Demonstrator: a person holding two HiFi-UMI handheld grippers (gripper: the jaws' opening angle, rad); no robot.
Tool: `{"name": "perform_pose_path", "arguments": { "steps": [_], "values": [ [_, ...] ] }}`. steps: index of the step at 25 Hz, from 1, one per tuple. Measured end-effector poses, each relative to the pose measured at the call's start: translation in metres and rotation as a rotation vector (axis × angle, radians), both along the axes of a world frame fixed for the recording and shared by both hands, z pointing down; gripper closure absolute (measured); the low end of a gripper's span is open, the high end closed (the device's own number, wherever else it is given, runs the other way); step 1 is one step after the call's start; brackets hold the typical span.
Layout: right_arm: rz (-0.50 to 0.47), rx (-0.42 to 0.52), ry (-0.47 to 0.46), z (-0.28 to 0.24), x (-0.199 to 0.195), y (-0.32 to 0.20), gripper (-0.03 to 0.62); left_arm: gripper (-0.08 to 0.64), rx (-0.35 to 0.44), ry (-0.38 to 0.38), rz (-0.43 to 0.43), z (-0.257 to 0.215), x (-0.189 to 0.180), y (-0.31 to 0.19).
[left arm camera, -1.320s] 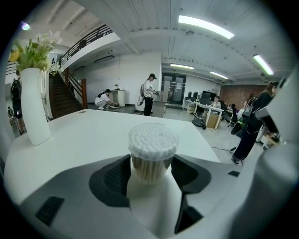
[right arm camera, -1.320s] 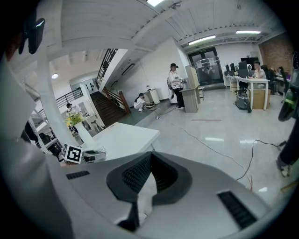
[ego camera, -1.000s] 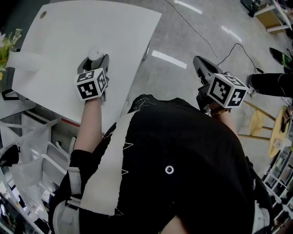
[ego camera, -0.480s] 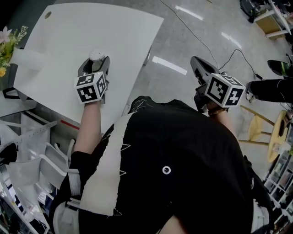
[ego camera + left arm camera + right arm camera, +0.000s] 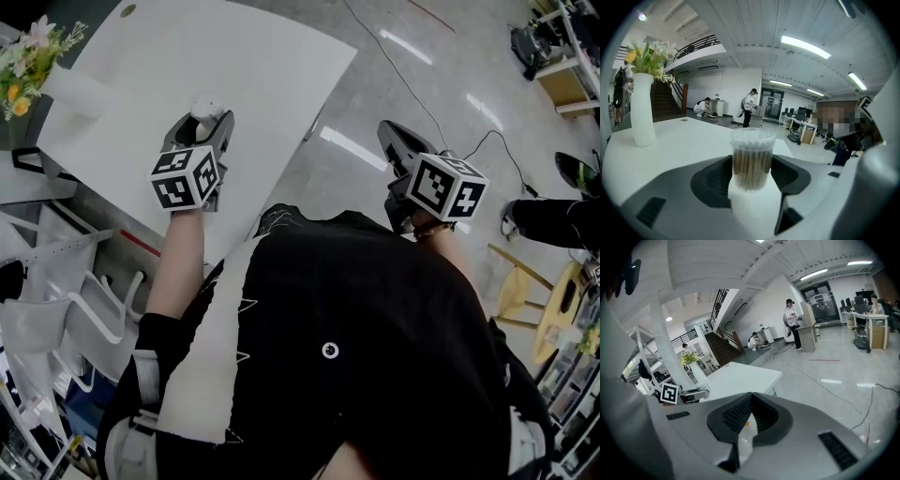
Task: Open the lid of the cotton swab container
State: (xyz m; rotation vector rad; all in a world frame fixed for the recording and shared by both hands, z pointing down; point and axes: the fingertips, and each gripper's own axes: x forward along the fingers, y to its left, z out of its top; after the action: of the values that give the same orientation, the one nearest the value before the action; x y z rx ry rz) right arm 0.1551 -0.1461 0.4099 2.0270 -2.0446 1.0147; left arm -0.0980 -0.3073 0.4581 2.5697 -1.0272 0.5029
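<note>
The cotton swab container (image 5: 751,161) is a clear round tub packed with swabs, and its clear lid (image 5: 752,138) sits on top. It stands upright on the white table (image 5: 262,66). My left gripper (image 5: 751,177) is shut on its lower body, one pad pressing on each side. From the head view only the container (image 5: 203,109) top shows past the left gripper (image 5: 202,122). My right gripper (image 5: 392,139) hangs over the floor to the right of the table, shut, with nothing in it. Its own view shows the right gripper (image 5: 749,414) with jaws together.
A white vase (image 5: 642,110) with flowers (image 5: 28,47) stands at the table's far left. White racks (image 5: 66,291) sit below the table's left edge. A cable (image 5: 441,112) runs across the grey floor, and a wooden stool (image 5: 525,281) stands at the right.
The left gripper stays shut on the container. The right gripper has drifted a little to the left, toward the table edge. The head view has shifted.
</note>
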Motion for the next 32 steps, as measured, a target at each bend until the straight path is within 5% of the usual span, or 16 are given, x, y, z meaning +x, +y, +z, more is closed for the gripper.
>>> {"name": "perform_pose_path", "arguments": {
  "steps": [13, 32],
  "values": [
    [-0.225, 0.043, -0.062, 0.001, -0.073, -0.037, 0.589, 0.293, 0.010, 0.083, -0.029, -0.037, -0.010, 0.037],
    [-0.644, 0.123, -0.141, -0.047, -0.138, -0.096, 0.589, 0.293, -0.013, 0.111, -0.210, -0.063, 0.009, 0.070]
  ]
}}
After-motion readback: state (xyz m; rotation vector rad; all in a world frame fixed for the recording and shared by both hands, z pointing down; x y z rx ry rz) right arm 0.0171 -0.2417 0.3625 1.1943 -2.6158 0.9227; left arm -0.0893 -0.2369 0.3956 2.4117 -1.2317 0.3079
